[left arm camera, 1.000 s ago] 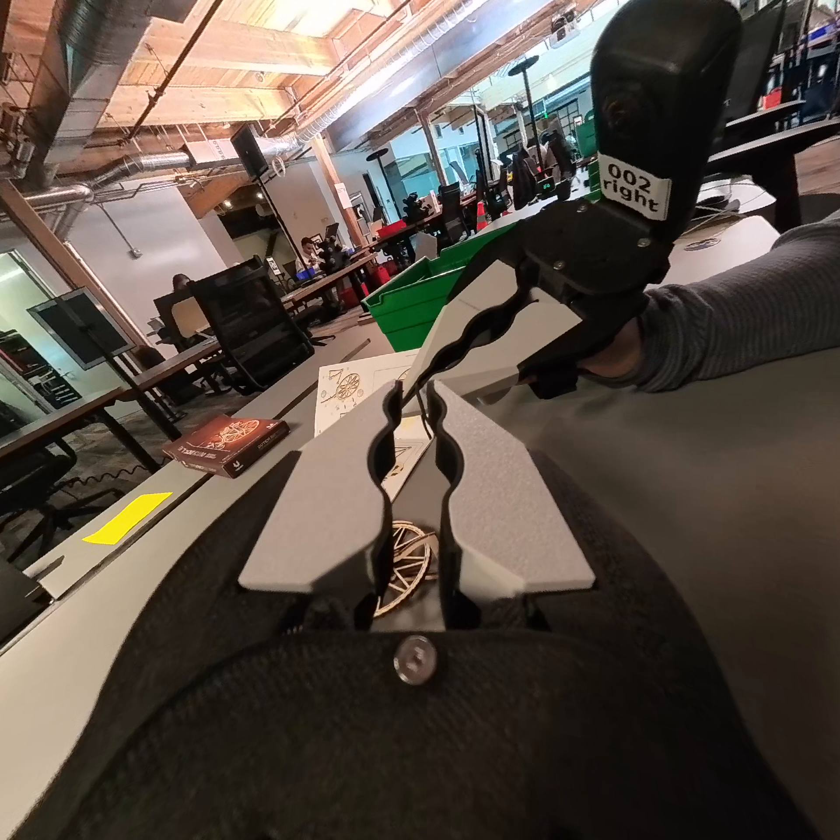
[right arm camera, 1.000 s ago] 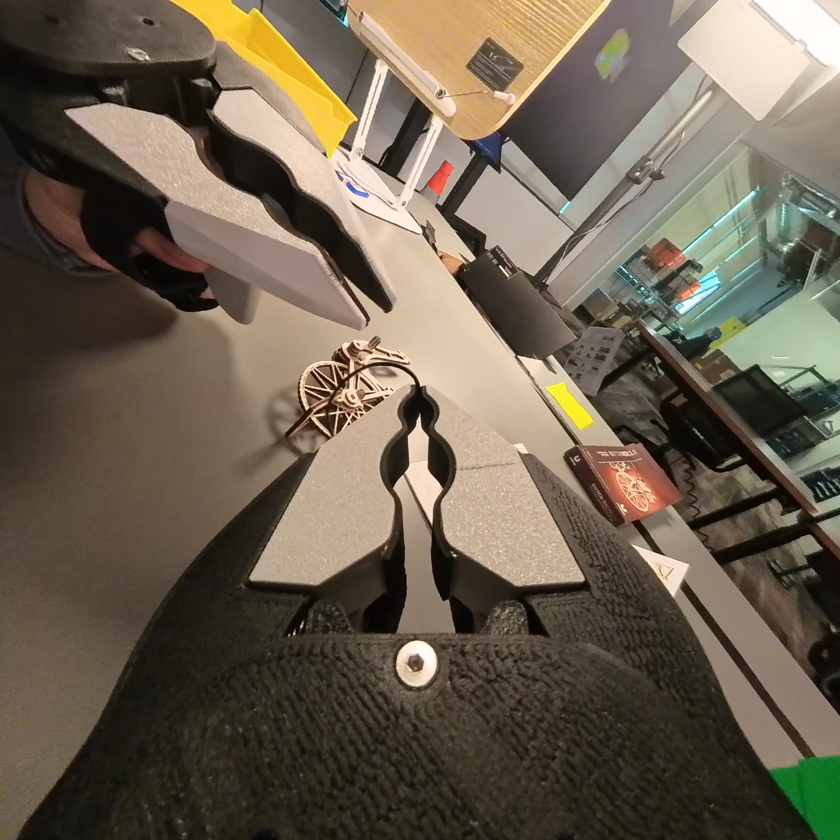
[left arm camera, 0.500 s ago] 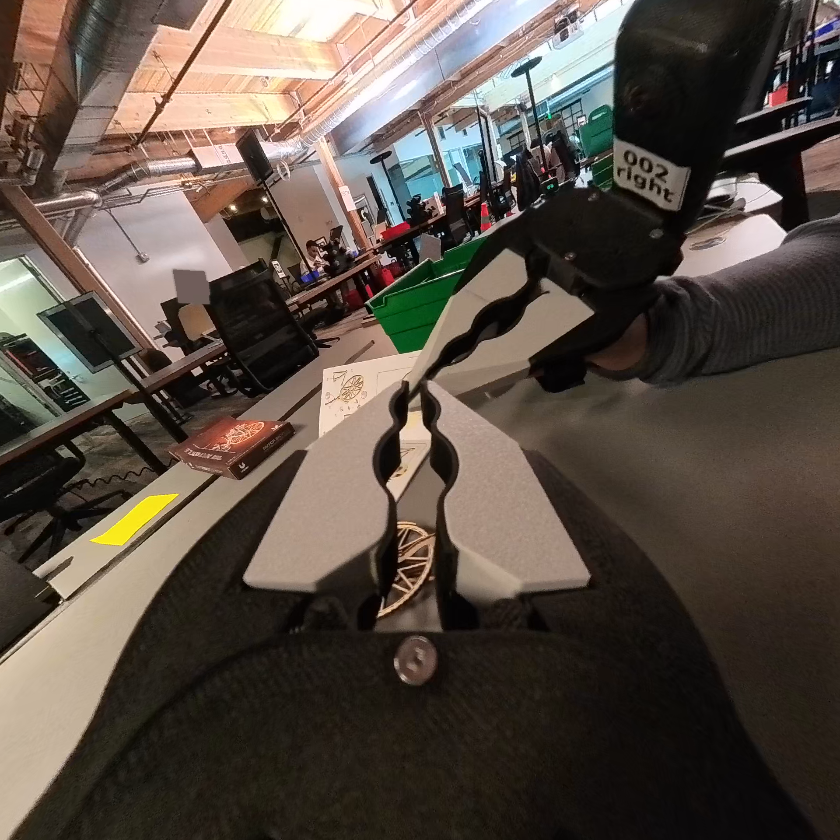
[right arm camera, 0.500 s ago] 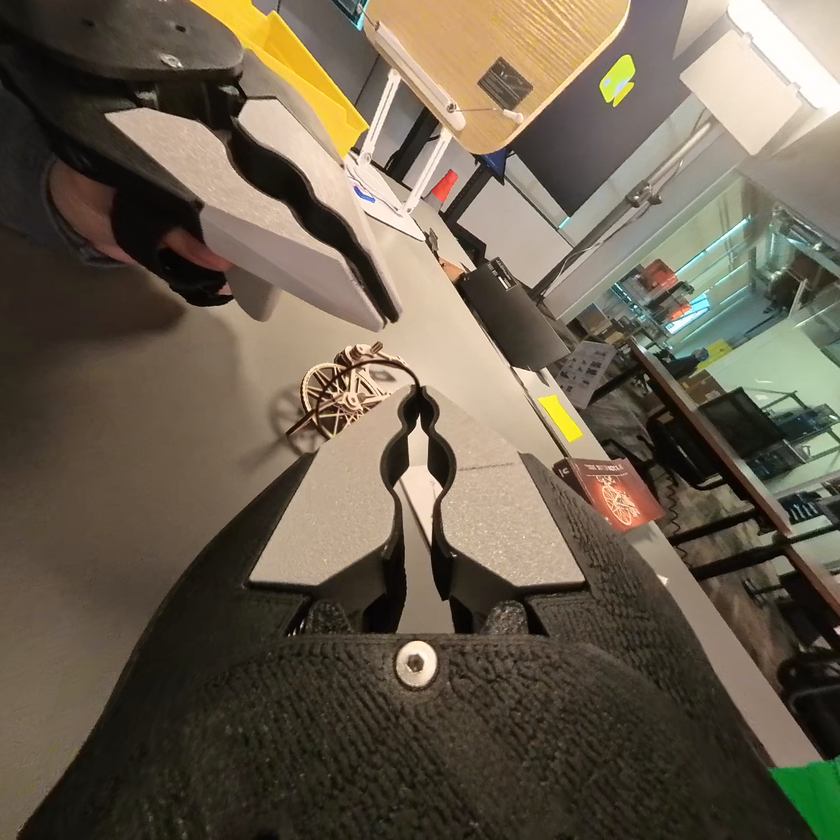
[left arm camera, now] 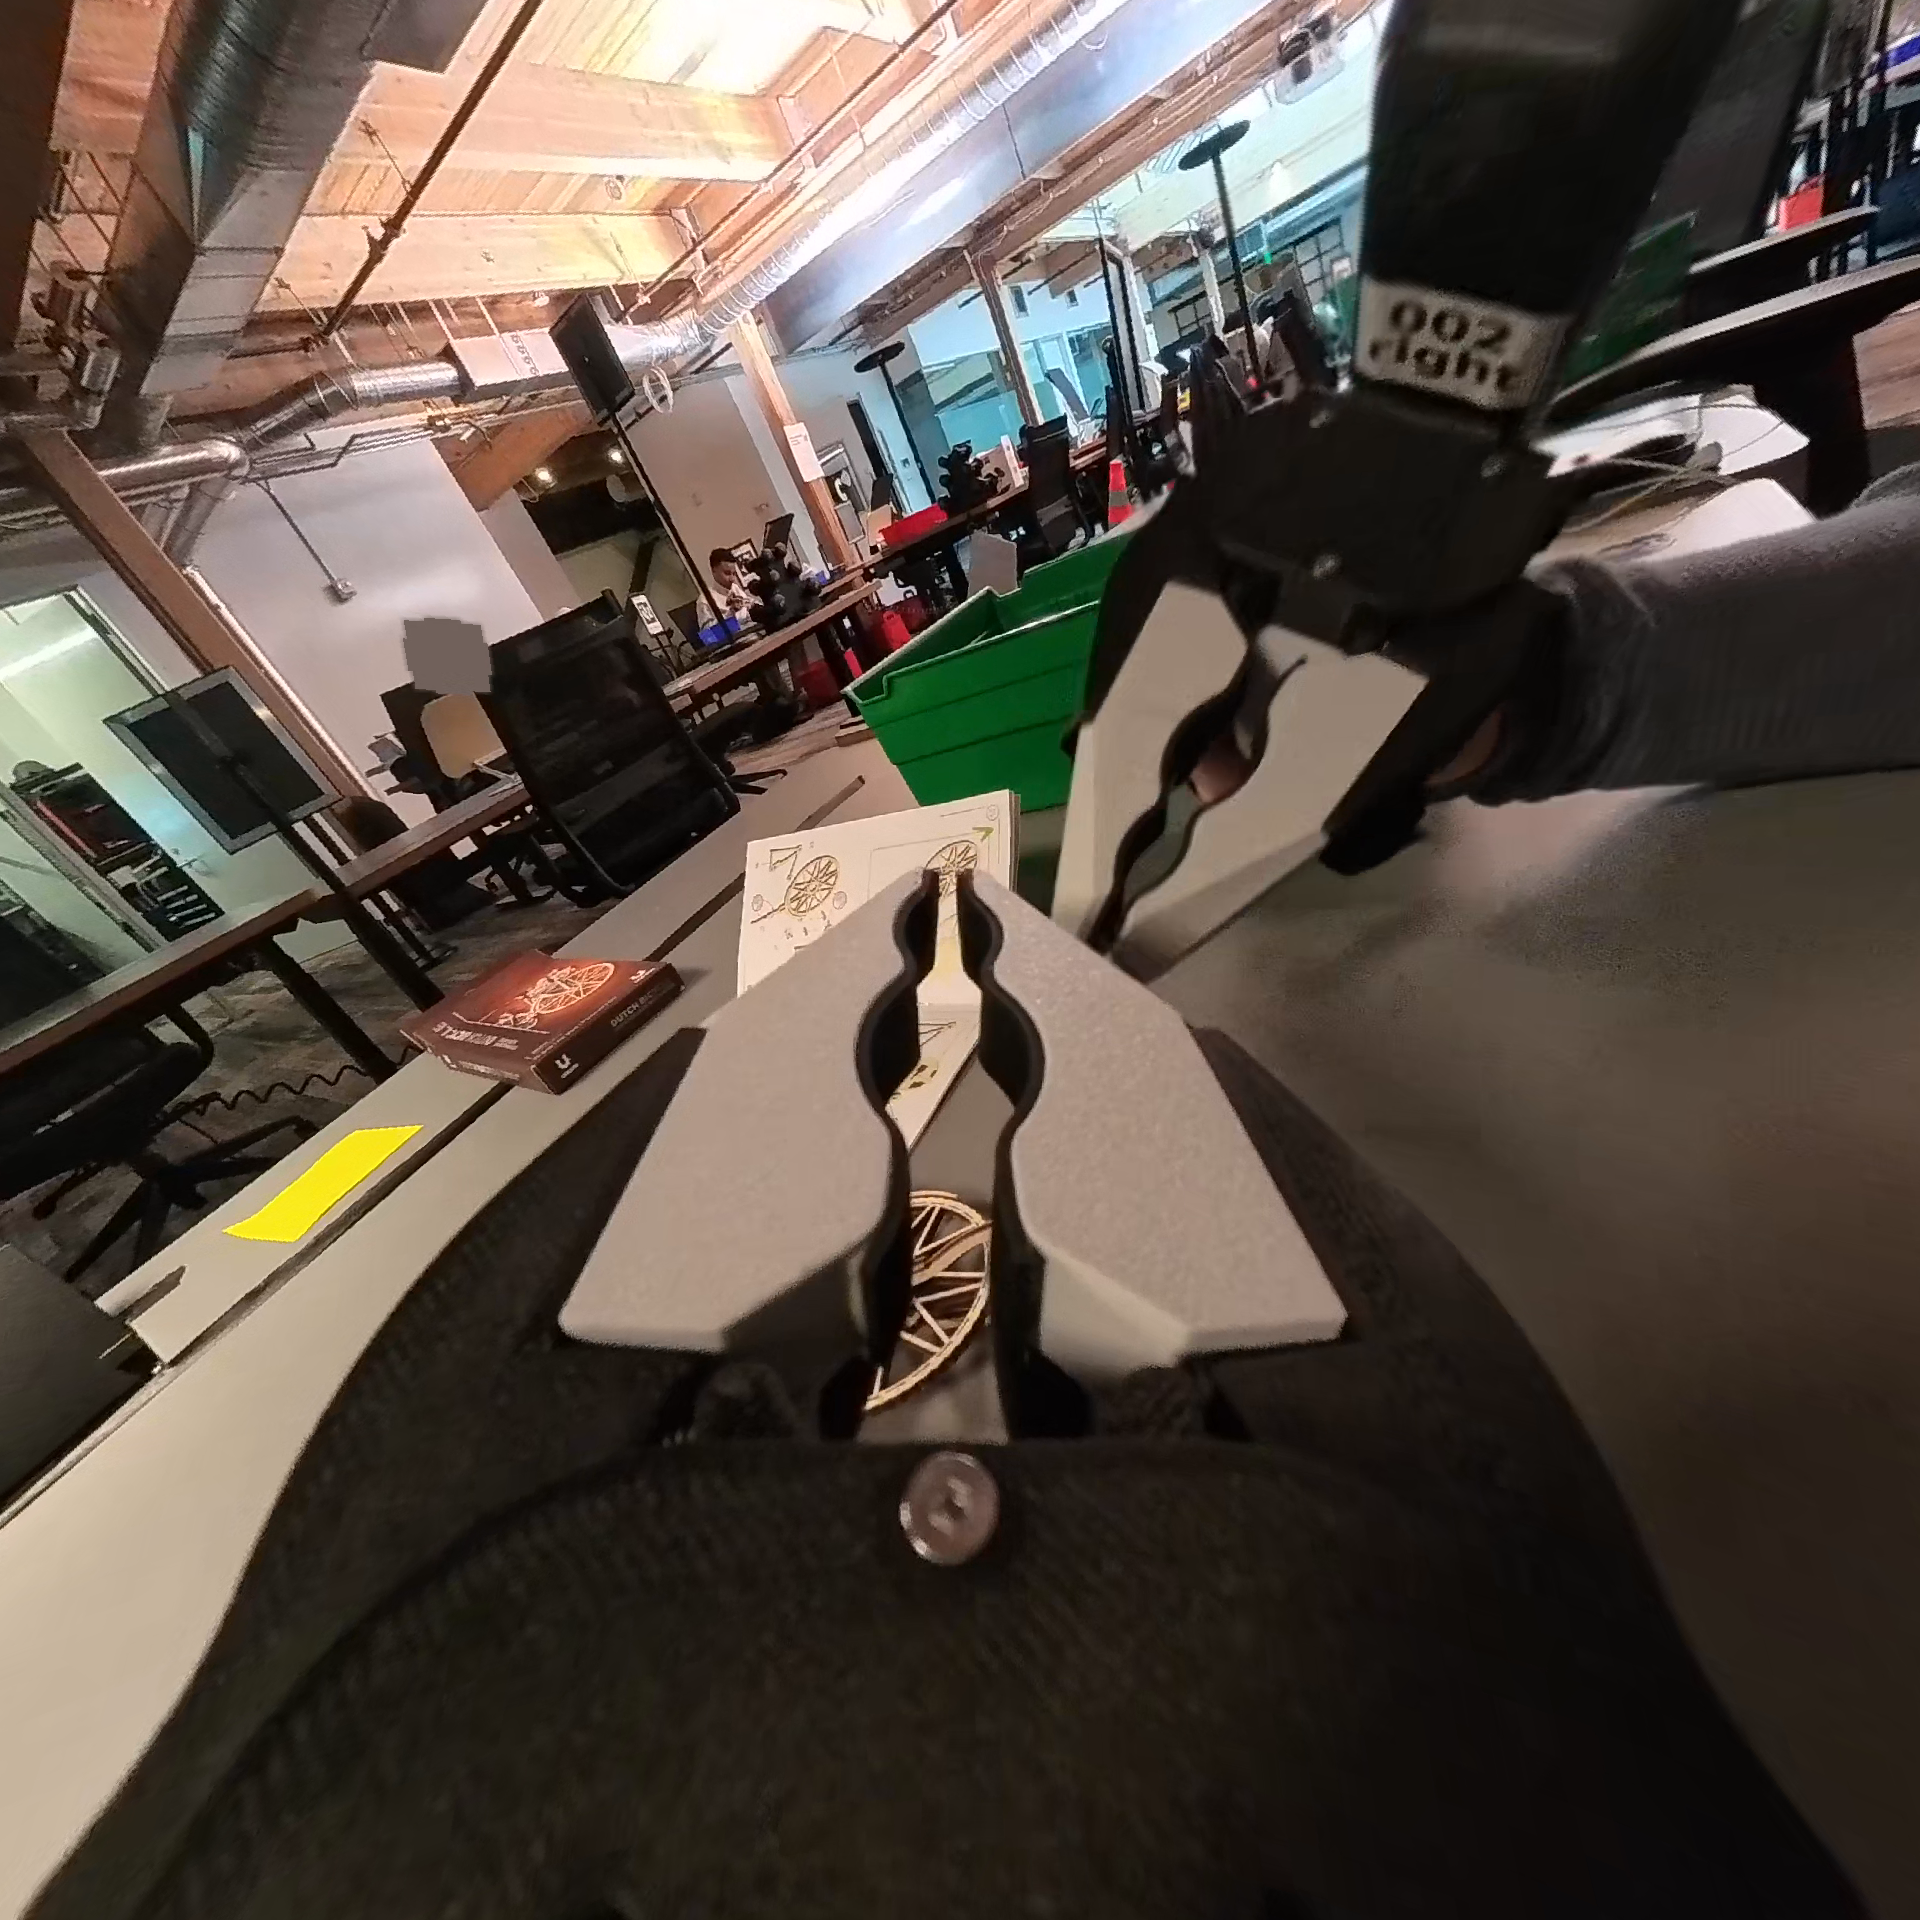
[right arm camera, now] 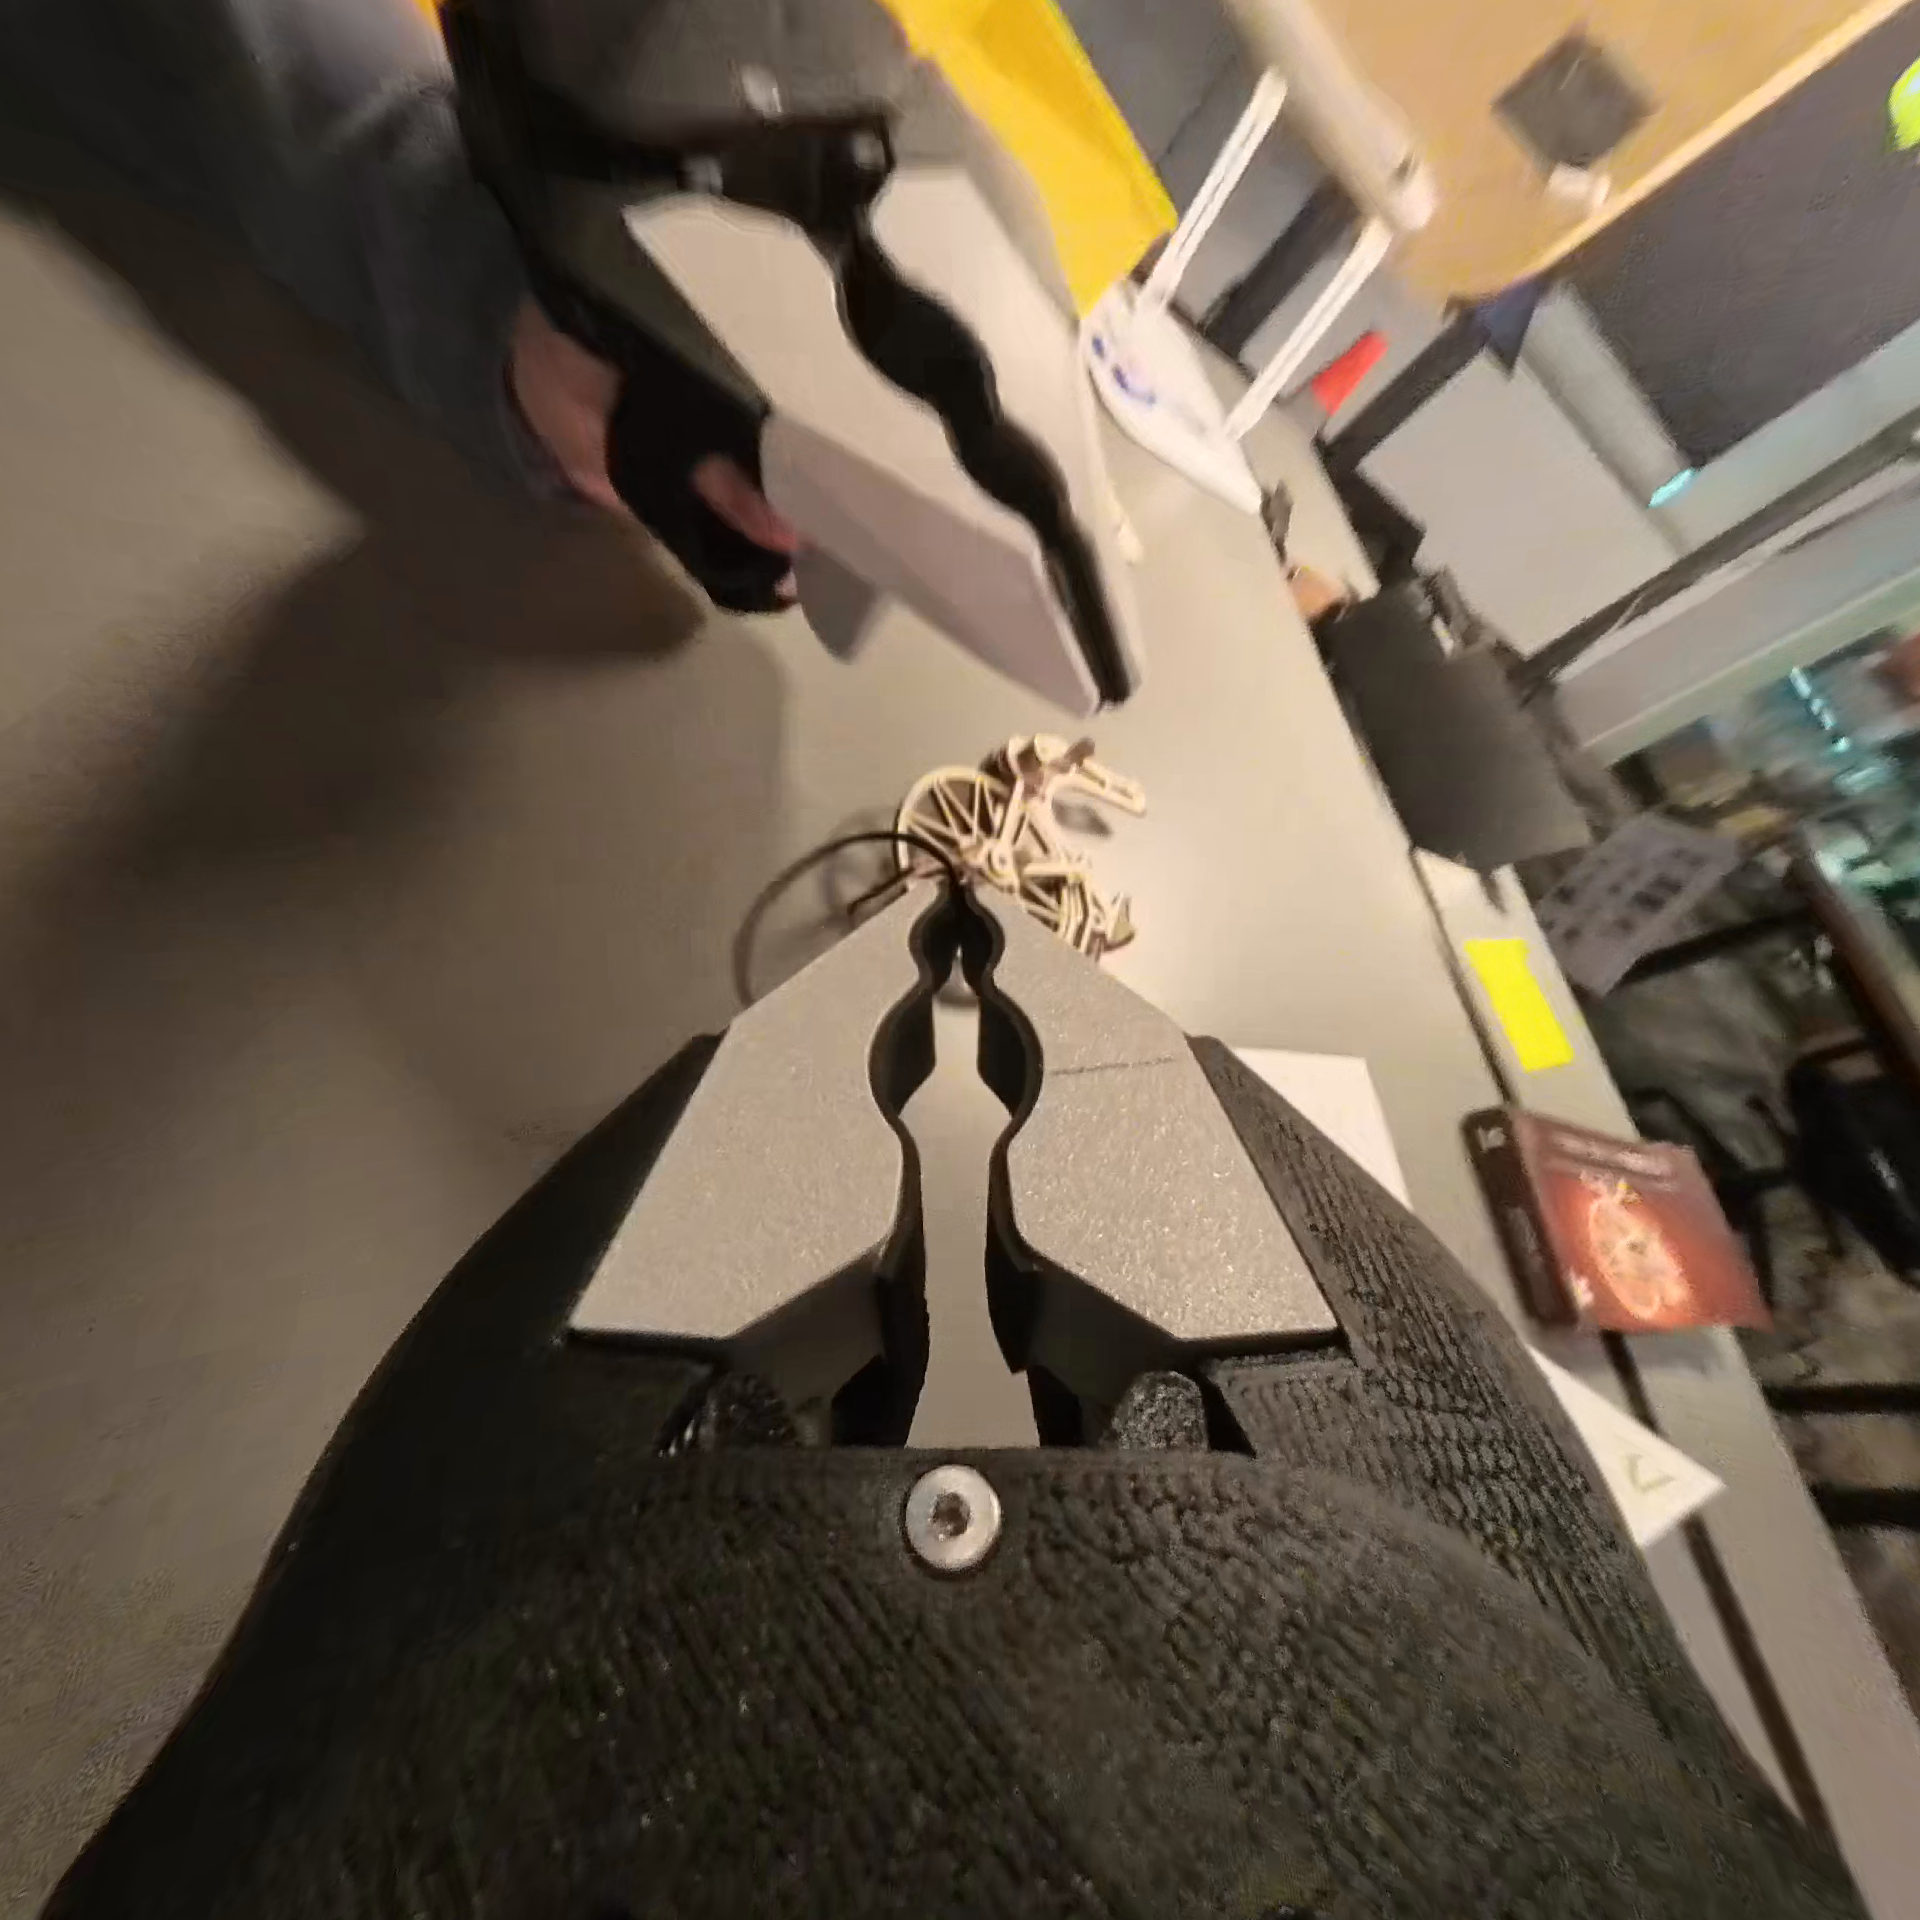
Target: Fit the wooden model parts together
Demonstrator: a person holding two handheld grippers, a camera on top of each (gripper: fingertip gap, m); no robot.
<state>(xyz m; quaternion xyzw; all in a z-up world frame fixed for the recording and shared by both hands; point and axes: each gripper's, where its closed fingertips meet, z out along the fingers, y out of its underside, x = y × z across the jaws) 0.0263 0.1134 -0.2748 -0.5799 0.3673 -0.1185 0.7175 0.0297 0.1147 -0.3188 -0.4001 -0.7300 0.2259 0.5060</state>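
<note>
We hold the right gripper (right arm camera: 954,920) low over the grey counter (right arm camera: 312,1039), its jaws pinched together at the tips on a thin black cord (right arm camera: 821,873) that loops back toward the small wooden bicycle model (right arm camera: 1013,831). The model stands on the counter just beyond those tips, under the left gripper (right arm camera: 1091,665), which hangs above it with its jaws nearly together and nothing between them. In the left wrist view a spoked wooden wheel (left arm camera: 940,1299) shows through the gap behind the left gripper's (left arm camera: 948,883) tips; it lies below the jaws, not in them.

We judge the step to be seating the cord on the model. To do it well, we should keep the pinch firm but draw gently, since the thin wooden frame looks fragile and light enough to tip or slide. The left gripper would do best to come down and steady the frame, away from the spokes, before we pull.

Beside the work lie a printed instruction sheet (left arm camera: 862,904), a dark red box (left arm camera: 540,1023) with a wheel picture and lettering, and a yellow tape strip (left arm camera: 322,1195). The right gripper (left arm camera: 1195,831) carries a white label; there is writing, which we leave unread.
</note>
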